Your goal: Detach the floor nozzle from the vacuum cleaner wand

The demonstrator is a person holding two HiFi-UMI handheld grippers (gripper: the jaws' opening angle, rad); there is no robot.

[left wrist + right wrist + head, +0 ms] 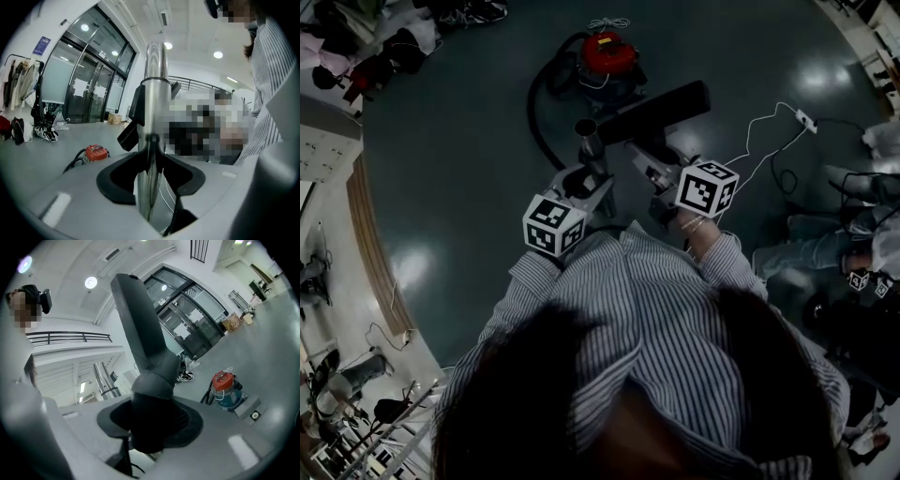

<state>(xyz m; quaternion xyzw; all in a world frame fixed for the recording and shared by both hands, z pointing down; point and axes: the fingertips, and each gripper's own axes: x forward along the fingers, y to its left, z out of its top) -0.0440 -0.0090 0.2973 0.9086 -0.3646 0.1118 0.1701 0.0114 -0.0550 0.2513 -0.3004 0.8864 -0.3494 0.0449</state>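
Note:
In the left gripper view, the shiny metal vacuum wand (154,93) stands upright between the jaws, and my left gripper (152,159) is shut on it. My right gripper (147,420) is shut on the thick neck of the black floor nozzle (140,333). From the head view, the wand (589,141) shows an open upper end. The long black nozzle (661,108) lies just to its right, apart from that end. Both grippers (586,178) (661,178) are held side by side in front of my striped shirt.
The red vacuum canister (609,52) stands on the grey floor ahead, and its black hose (536,108) curves to the left. A white cable and power strip (803,120) lie at the right. A seated person (853,234) is at the right; bags and shoes (356,56) are far left.

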